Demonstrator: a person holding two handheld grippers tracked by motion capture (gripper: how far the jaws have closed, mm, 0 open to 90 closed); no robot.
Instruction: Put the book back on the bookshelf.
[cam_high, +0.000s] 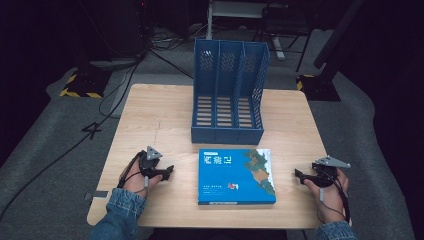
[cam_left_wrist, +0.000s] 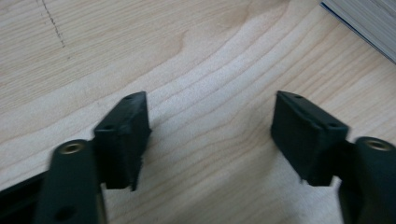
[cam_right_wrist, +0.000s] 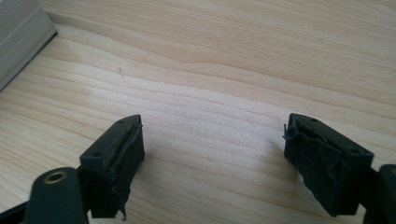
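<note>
A blue book (cam_high: 236, 175) lies flat on the wooden table (cam_high: 155, 120), near its front edge. Behind it stands a blue three-slot file holder (cam_high: 229, 92), empty. My left gripper (cam_high: 169, 171) rests on the table to the left of the book, open, with bare wood between its jaws (cam_left_wrist: 210, 135). The book's page edge (cam_left_wrist: 364, 23) shows at the top right of the left gripper view. My right gripper (cam_high: 299, 175) sits to the right of the book, open as well, nothing between its jaws (cam_right_wrist: 212, 154). The book's page edge (cam_right_wrist: 21, 37) shows at the upper left there.
Grey carpet surrounds the table, with cables (cam_high: 120, 85) and dark stands with yellow-black bases (cam_high: 80, 82) behind it. Bare wood lies left and right of the file holder.
</note>
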